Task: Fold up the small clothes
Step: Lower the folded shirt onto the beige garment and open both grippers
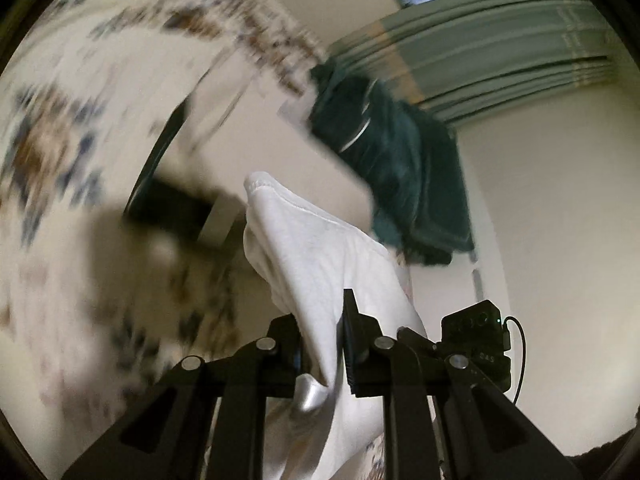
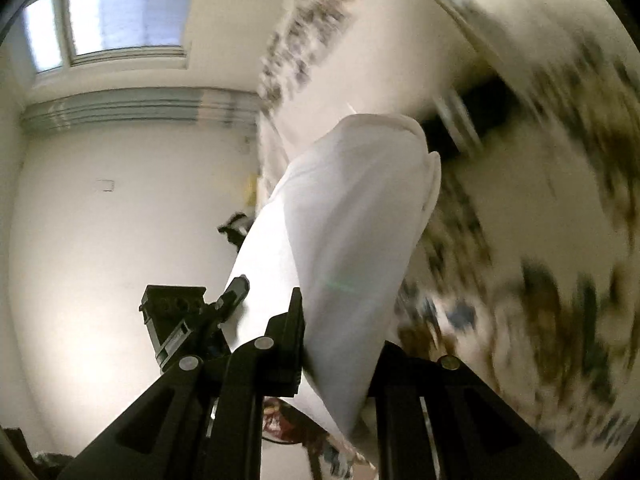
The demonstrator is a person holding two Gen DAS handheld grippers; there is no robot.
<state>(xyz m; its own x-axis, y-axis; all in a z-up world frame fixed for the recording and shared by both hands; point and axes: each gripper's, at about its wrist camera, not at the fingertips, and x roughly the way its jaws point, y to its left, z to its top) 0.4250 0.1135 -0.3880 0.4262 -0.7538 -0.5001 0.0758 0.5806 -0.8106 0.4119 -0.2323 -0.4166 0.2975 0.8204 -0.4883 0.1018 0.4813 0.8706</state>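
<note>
Room: pale cream walls, a window (image 2: 116, 12) high up with a grey-green pleated curtain (image 1: 500, 60) below it.

Surface: white cloth with a brown and blue floral print (image 1: 52, 152), heavily blurred in both views, so whether it covers a bed or a table cannot be told. It fills the left of the left wrist view and the right of the right wrist view.

Item 1: white soft fabric garment (image 1: 320, 264), with a stitched hem at its far end. It is lifted clear of the printed surface and stretched between the two tools. In the left wrist view it runs from between the fingers up and away to the far left; in the right wrist view (image 2: 352, 208) it rises as a broad, smooth fold toward the far right.

Item 2: dark green cloth with thin pale stripes (image 1: 392, 168), bunched, seen beyond the white garment at the far right in the left wrist view. What it rests on cannot be told.

Left gripper (image 1: 324, 344): black fingers nearly together, pinching the white garment.

Right gripper (image 2: 340, 336): black fingers nearly together, clamped on the white garment's other edge.

Each gripper shows as a black body at the near edge of the other's view.
</note>
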